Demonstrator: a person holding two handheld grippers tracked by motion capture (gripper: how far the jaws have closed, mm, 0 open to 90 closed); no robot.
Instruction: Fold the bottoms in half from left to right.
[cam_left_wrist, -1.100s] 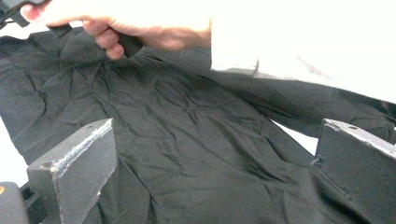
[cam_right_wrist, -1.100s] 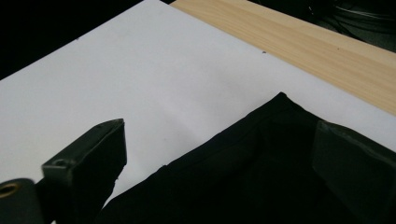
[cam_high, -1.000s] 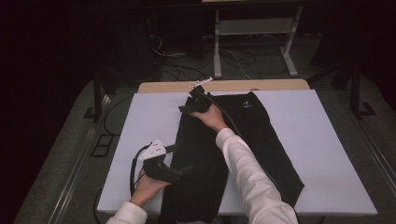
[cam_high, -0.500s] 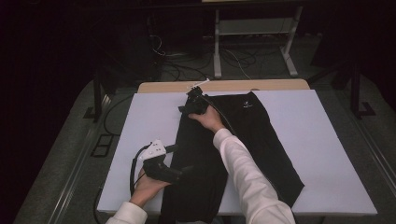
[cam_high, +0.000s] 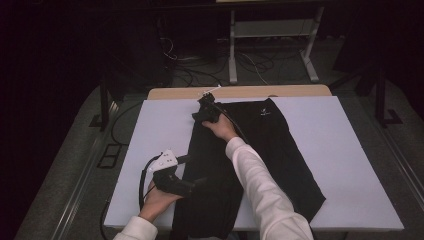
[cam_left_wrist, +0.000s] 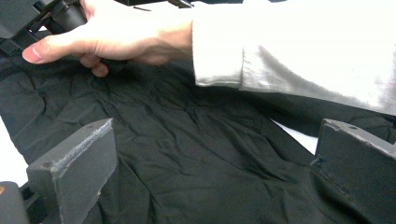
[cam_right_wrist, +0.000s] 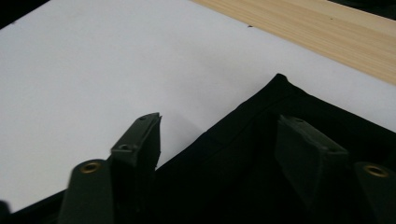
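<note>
Right claw (cam_right_wrist: 217, 144) closing over black trousers (cam_right_wrist: 261, 154) corner

1. Trousers (cam_high: 270, 145): black cloth, matt, finely creased; a small pale logo near the waist.
2. Desk (cam_high: 350, 165): covered by a smooth, matt white sheet; pale wood with visible grain along the far edge.
3. Left claw (cam_high: 200, 182): matt dark grey jaws with rough, scuffed edges.
4. Right claw (cam_right_wrist: 219, 149): matt black jaws, brassy screw heads.
5. Sleeve (cam_left_wrist: 299, 51): white woven cloth, slight sheen.
</note>
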